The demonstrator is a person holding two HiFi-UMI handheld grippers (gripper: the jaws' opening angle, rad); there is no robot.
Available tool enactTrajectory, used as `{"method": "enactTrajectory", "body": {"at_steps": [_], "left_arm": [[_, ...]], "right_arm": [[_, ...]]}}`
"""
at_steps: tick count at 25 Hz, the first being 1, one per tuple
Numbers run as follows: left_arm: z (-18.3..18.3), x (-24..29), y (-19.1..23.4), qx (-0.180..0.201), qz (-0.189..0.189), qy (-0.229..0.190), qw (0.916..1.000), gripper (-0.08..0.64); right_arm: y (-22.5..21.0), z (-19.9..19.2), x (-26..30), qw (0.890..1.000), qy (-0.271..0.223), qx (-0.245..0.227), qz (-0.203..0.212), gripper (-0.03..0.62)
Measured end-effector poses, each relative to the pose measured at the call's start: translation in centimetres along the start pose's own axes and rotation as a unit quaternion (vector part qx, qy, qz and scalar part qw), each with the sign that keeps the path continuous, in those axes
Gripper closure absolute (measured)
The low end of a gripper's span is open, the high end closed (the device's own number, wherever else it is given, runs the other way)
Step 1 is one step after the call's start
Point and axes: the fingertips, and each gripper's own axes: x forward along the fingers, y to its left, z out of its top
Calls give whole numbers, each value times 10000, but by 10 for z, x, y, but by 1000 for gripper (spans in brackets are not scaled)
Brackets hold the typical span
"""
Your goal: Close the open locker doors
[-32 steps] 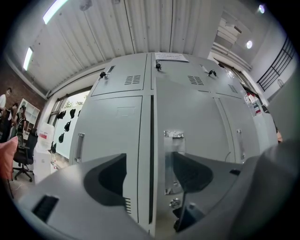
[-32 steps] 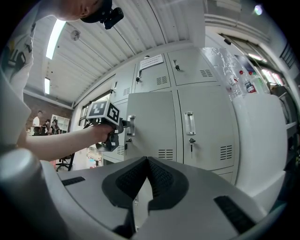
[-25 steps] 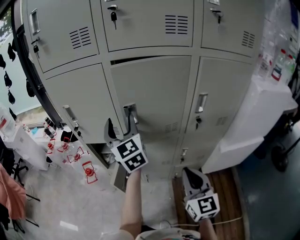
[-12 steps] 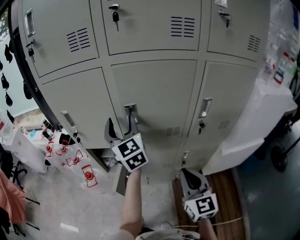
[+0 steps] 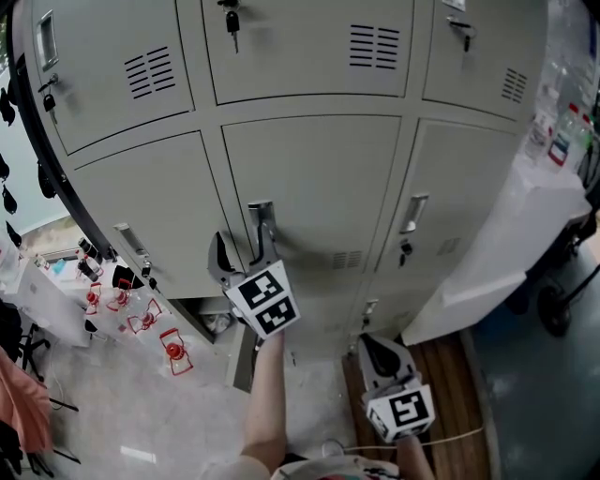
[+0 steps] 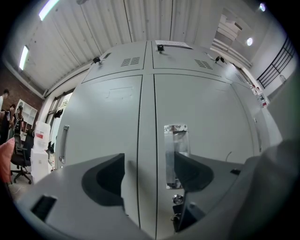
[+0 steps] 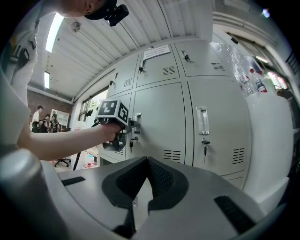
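Head view: middle door (image 5: 319, 178) now sits flush; the dark gap along its top edge a second ago is gone. Left gripper (image 5: 242, 255) has its jaws wide apart and holds nothing, one jaw at the handle (image 5: 260, 223). Right gripper (image 5: 380, 354) hangs low, jaws together, empty. Judgement: this door is done. Lower-left locker (image 5: 211, 323) shows a dark opening, so probably one more door to close.

1. Bottles (image 5: 561, 139) stand on a white surface (image 5: 525, 216) at the far right.
2. Small red-and-white things (image 5: 174, 349) lie scattered on the pale floor (image 5: 141, 412), left.
3. A black wheel (image 5: 555, 317) sits near a wooden floor strip (image 5: 455, 375).
4. Strip lights (image 6: 50, 7) glow overhead.
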Motion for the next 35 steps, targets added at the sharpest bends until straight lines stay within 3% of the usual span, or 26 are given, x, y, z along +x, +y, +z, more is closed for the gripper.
{"method": "enactTrajectory", "body": {"at_steps": [9, 15, 21, 27, 35], "left_arm": [[-5, 6, -1, -94, -83, 28, 9999, 247], [7, -12, -1, 59, -243, -226, 9994, 249], [16, -57, -9, 30, -668, -509, 9965, 249], [-46, -109, -7, -86, -627, -51, 9980, 249], [-146, -199, 15, -111, -90, 683, 9976, 249]], "right_arm": [[-3, -2, 2, 9998, 5, 108, -184, 586], [3, -3, 3, 9997, 1, 70, -254, 586], [33, -8, 9, 9999, 41, 87, 70, 586], [68, -25, 1, 9973, 353, 233, 604, 586], [90, -82, -31, 9903, 818, 292, 1086, 586]]}}
